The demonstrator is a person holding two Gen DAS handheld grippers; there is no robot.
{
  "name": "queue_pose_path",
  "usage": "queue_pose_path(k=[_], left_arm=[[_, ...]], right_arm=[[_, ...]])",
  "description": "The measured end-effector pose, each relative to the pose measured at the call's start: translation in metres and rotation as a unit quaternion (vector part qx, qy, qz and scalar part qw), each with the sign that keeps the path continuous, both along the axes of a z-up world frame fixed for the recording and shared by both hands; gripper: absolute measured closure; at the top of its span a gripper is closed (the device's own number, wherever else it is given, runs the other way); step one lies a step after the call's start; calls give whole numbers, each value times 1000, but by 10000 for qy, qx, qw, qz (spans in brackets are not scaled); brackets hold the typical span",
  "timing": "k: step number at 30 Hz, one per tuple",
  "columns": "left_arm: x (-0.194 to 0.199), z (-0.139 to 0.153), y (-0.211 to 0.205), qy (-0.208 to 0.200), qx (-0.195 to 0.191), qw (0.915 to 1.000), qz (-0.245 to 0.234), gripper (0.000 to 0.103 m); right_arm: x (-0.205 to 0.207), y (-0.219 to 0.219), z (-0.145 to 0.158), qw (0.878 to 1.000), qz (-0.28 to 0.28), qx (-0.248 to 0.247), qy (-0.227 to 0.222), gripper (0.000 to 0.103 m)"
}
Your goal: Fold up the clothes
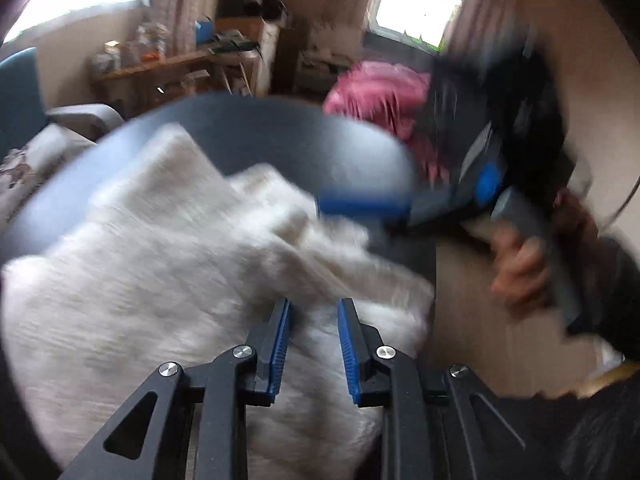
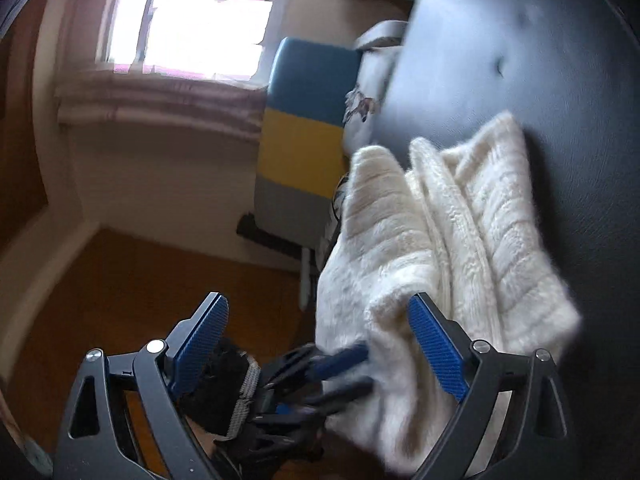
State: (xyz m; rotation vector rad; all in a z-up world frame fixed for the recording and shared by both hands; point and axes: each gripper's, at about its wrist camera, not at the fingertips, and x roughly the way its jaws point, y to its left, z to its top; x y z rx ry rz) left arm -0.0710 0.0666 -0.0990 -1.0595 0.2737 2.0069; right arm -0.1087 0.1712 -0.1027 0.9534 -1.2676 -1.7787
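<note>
The white knitted garment (image 1: 160, 272) is bunched on the dark counter (image 1: 280, 132), the left tool (image 1: 313, 316) held part-closed at a fold, grip unconfirmed, the right tool (image 2: 318, 312) released wide, apparently for regrasping

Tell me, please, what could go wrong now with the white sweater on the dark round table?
The white sweater overhangs the edge of the round table, so it may slide off. The left gripper seems to pinch only a small bunch of knit, which might slip. The right gripper is open, giving no support.

White sweater (image 2: 460, 240) draped over dark table (image 2: 520, 40) edge.
</note>
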Motion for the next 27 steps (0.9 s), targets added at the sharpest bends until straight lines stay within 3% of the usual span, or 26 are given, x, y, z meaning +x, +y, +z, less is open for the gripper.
queue_pose_path(k=[4,6,9,11,12,14,16,18,20,23,25,27], left_arm=[[3,-11,-4,-189,370,9990,137,81],[1,-12,-7,-259,490,9982,206,81],[10,-11,-5,-101,375,9992,104,81],[10,-10,-8,-101,364,9993,44,81],[9,-8,-11,-167,398,9991,26,80],[8,-4,-17,-298,467,9985,-10,80],[-3,5,-36,-508,816,9953,140,80],[-16,20,-61,-339,948,9933,567,80],[-35,34,-88,-50,868,9904,1077,80],[-63,47,-111,254,599,9861,1526,79],[-78,56,-113,430,468,9882,1397,78],[-92,63,-114,496,395,9915,1134,75]], right_arm=[[-14,-9,13,9991,340,-126,195,9],[-32,-24,3,9988,485,24,-66,9],[-56,-42,-18,9959,555,466,-545,11],[-59,-32,-32,9953,296,454,-798,40],[-59,-28,-34,9952,255,433,-840,43],[-56,-26,-32,9953,324,488,-770,44],[-54,-24,-26,9953,399,584,-668,42],[-52,-23,-11,9940,486,893,-411,34],[-52,-28,13,9855,530,1611,80,31],[-52,-44,43,9502,694,2901,906,31],[-57,-56,47,9319,895,3316,1166,31],[-68,-67,44,9312,1067,3271,1200,25]])
